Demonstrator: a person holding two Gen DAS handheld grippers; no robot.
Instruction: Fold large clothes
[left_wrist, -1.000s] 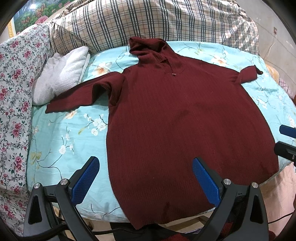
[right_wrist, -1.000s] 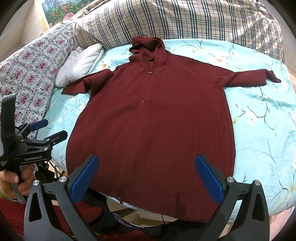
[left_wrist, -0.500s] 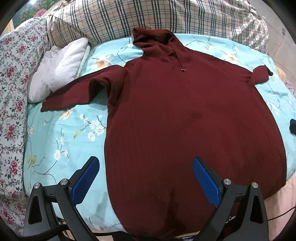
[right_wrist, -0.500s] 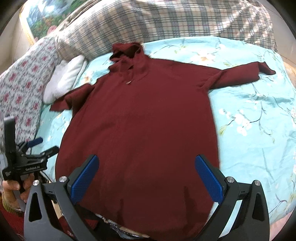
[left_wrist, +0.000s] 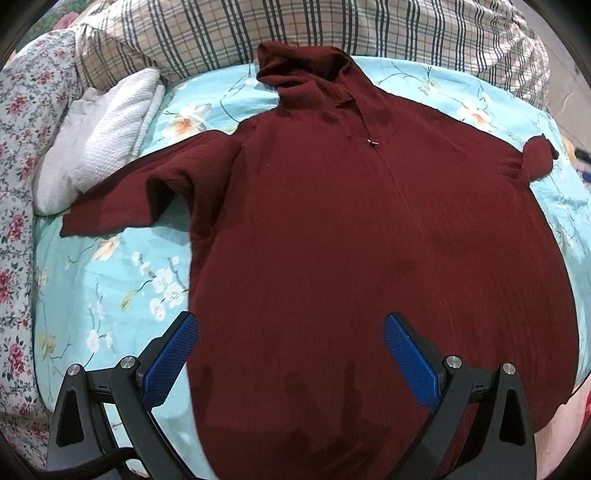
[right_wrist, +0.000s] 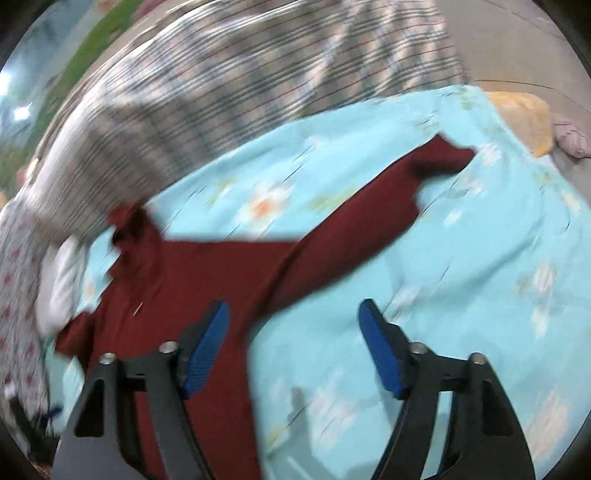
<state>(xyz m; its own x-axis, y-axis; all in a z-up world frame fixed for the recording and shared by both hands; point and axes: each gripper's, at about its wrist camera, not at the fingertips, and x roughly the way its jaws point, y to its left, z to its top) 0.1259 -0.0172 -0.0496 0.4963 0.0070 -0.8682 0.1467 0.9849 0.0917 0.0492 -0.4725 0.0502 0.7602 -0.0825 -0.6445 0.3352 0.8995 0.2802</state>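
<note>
A: Where is the garment?
B: The dark red ribbed knit sweater (left_wrist: 354, 236) lies flat on the light blue floral bedsheet (left_wrist: 110, 288), collar far, hem near; a white folded towel (left_wrist: 99, 136) sits far left.
A: Grippers?
B: The left gripper (left_wrist: 290, 354) hovers wide apart over the hem, empty. The right gripper (right_wrist: 293, 343), blurred, is spread over the sheet just beside the right sleeve (right_wrist: 388, 199), empty.

Blurred maroon sweater (right_wrist: 207, 273) on floral blue sheet (right_wrist: 480, 266), right gripper (right_wrist: 293, 343) jaws apart above them
</note>
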